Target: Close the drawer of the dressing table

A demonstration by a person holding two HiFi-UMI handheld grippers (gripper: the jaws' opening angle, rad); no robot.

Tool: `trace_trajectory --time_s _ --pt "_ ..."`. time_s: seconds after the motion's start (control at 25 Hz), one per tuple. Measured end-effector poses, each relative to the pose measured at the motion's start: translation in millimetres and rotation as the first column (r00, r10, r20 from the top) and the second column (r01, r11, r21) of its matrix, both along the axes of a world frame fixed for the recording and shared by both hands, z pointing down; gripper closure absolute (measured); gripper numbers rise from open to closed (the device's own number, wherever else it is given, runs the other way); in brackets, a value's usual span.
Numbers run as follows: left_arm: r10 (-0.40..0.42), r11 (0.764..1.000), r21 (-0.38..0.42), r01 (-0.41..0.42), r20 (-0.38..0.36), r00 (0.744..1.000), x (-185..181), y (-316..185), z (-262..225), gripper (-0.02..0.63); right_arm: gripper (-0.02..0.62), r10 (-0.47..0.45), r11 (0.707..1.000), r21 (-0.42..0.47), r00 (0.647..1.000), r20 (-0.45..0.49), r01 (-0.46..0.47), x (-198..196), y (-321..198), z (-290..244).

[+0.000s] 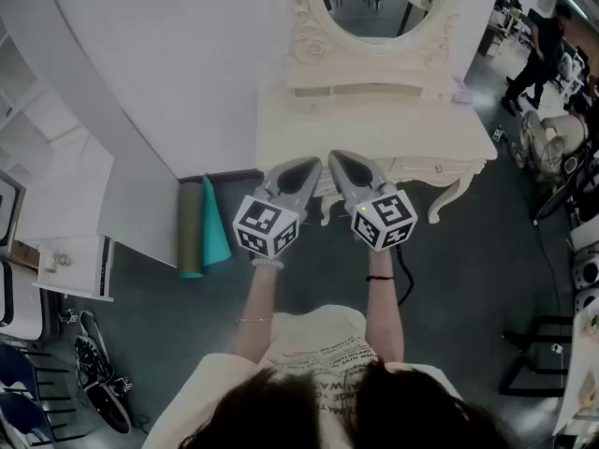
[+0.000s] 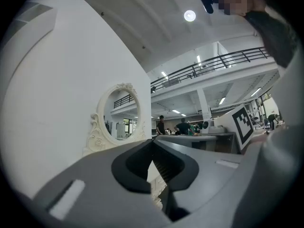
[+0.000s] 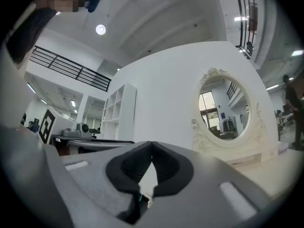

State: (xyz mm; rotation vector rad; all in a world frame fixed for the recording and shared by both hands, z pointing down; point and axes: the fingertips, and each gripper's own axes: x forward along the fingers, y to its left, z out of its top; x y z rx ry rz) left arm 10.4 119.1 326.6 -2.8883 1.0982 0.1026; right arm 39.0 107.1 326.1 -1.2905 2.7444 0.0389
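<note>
Head view: left hand-held gripper (image 1: 312, 165) and right hand-held gripper (image 1: 337, 157) are held level, tips at the dressing table (image 1: 309, 124) front edge. They cover the middle, so I can't tell whether the drawer is out or flush. Likely the push-in step; next move needs a straight, square push.
Left gripper view: jaws together, empty. Mirror (image 2: 121, 113) ahead, no drawer visible.
Right gripper view: jaws together, empty. Adds shelves (image 3: 116, 110).
</note>
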Motion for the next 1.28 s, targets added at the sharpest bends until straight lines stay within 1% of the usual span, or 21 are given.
trace_trajectory --time_s 0.64,0.88,1.08,1.28 --pt "-0.012 1.000 -0.007 0.012 -0.007 1.000 9.0 2.2 -0.2 0.606 0.592 -0.009 1.000 -0.014 1.000 0.005 0.009 11.7 0.3 -0.8" --pt "-0.052 0.997 -0.056 0.052 -0.014 0.999 5.0 14.4 15.7 0.606 0.592 -0.010 0.998 -0.055 1.000 0.019 0.011 15.5 7.6 13.1" --pt "-0.088 0.992 -0.089 0.086 -0.019 0.996 1.7 9.6 31.0 0.606 0.592 -0.028 0.996 -0.080 0.999 0.032 0.031 19.9 4.6 26.0" --pt "-0.103 0.989 -0.110 0.100 -0.026 0.994 1.4 2.3 37.5 0.606 0.592 -0.035 0.994 -0.100 0.998 0.047 0.040 22.4 -3.4 33.1"
